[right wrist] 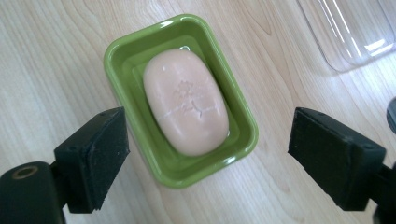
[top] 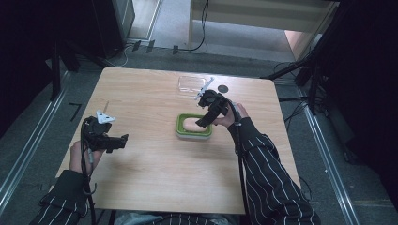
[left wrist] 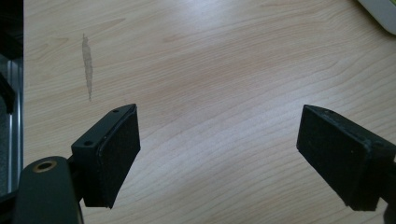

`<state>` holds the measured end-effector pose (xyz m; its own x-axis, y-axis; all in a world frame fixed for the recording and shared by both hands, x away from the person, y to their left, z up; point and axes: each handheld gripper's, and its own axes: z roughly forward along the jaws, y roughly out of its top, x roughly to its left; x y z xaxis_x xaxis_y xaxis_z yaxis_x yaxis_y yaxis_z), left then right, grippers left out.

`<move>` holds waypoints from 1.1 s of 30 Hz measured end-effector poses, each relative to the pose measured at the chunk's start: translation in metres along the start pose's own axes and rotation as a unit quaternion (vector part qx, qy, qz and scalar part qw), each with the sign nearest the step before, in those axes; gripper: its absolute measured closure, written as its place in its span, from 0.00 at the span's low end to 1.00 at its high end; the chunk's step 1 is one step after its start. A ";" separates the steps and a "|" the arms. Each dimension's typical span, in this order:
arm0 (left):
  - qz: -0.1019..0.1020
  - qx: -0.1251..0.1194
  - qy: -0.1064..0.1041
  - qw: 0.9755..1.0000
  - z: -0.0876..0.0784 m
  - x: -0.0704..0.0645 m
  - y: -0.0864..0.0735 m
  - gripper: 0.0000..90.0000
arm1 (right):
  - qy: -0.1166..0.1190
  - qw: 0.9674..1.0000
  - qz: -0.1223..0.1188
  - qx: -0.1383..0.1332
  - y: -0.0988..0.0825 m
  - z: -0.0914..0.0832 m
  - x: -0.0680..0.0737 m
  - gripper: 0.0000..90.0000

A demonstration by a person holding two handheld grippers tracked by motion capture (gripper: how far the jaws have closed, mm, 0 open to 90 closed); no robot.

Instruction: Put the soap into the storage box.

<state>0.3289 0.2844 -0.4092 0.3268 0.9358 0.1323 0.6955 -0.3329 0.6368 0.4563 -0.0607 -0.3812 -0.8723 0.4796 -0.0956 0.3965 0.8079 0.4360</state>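
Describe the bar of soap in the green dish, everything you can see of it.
The soap is a pale pink, rounded oblong bar with a smooth, slightly glossy surface. A faint stamped motif sits at its middle, and a thin crack runs across it. It lies flat inside the green dish, resting on the dish's floor and lying along its length. The right gripper hangs above it with jaws wide apart, touching neither soap nor dish.

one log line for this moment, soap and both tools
soap: lying in green dish | right tool: open above dish, empty | left tool: open over bare table
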 end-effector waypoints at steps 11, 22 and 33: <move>0.000 0.000 -0.001 1.000 0.001 -0.001 0.001 0.16 | -0.020 1.000 0.019 -0.015 -0.023 -0.024 0.008 0.13; 0.001 0.001 0.001 1.000 0.000 -0.001 0.000 0.16 | -0.053 0.996 0.070 -0.019 -0.057 -0.036 0.010 0.12; -0.002 0.000 0.002 1.000 -0.002 -0.001 -0.001 0.16 | -0.069 0.992 0.106 -0.022 -0.080 -0.044 0.012 0.12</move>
<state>0.3266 0.2837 -0.4090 0.3222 0.9373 0.1331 0.6963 -0.3299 0.6375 0.4012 -0.1348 -0.3783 -0.7219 0.6820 -0.1174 0.5517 0.6696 0.4973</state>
